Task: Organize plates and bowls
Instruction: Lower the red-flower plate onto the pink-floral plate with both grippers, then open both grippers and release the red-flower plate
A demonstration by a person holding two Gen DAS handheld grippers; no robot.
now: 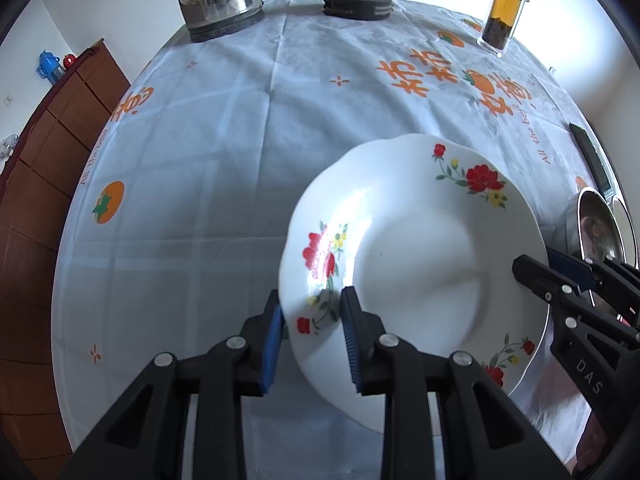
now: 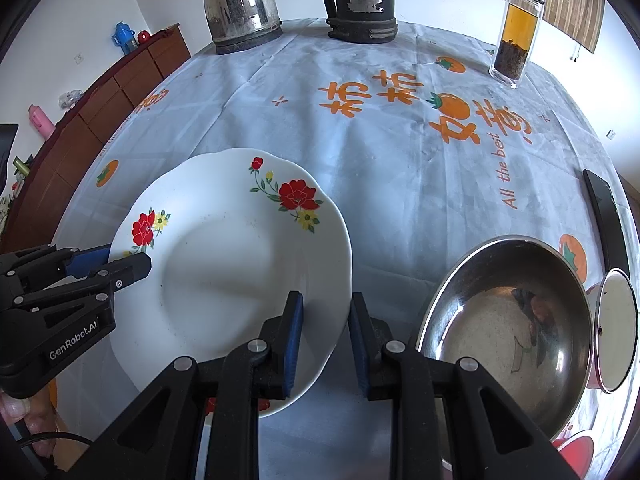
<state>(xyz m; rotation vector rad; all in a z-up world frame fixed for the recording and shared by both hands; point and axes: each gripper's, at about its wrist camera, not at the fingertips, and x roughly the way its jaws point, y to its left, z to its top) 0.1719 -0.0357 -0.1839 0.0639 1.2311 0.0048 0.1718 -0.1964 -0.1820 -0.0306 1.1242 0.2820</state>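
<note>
A white scalloped plate point(image 1: 420, 264) with red flowers is lifted above the table. My left gripper point(image 1: 310, 336) straddles its left rim, one finger above and one below, and grips it. My right gripper point(image 2: 324, 340) straddles the plate's point(image 2: 240, 264) right rim the same way, with a visible gap at the pads. A steel bowl point(image 2: 508, 320) sits on the table right of the right gripper. A small white enamel bowl point(image 2: 616, 332) lies tilted at the far right edge.
A steel kettle point(image 2: 240, 4), a black thermos jug point(image 2: 360, 0) and a glass tea bottle point(image 2: 518, 28) stand at the table's far edge. A dark phone point(image 2: 604, 216) lies at the right. A wooden cabinet point(image 2: 100, 120) stands left of the table.
</note>
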